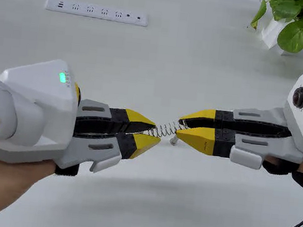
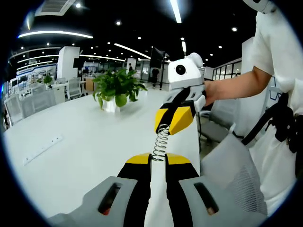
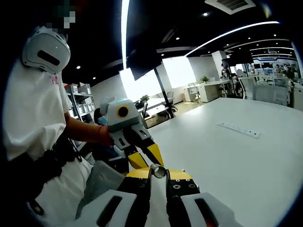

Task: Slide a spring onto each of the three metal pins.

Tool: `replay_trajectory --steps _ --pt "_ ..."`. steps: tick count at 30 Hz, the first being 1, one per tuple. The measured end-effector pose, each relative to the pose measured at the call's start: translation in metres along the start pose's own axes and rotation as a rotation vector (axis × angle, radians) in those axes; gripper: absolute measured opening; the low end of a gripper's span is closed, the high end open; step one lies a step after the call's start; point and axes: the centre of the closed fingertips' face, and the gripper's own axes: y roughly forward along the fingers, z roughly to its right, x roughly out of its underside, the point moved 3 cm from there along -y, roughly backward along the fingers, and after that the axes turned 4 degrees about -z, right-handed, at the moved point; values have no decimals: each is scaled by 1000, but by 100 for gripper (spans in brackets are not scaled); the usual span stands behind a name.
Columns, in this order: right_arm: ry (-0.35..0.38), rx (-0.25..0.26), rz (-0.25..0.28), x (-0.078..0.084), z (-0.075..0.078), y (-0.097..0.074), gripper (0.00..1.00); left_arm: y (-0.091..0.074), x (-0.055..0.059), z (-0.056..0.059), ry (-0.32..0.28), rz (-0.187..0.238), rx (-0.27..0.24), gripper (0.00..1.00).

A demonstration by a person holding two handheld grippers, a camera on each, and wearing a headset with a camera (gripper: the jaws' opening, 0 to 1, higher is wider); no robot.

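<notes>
At the tip of the left tool (image 1: 156,133), closed jaws are pinching one end of the spring (image 1: 166,129). The right tool (image 1: 179,125) is gripping the other end, above the desk (image 1: 146,64). I think a light, straight hold is working best here, because pulling is risking a stretched coil.

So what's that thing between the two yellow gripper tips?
A coiled silver metal spring, running between the left hand-held gripper and the right hand-held gripper, each shut on one end. The head view shows it.
</notes>
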Motion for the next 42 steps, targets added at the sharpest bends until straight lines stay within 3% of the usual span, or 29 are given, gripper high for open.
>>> replay_trajectory --steps 22,42 --pt "-57 -11 -45 -9 -11 0 7 3 -1 7 18 -9 33 7" --pt "-178 -19 -141 -15 -14 2 7 8 1 11 65 -36 53 6"
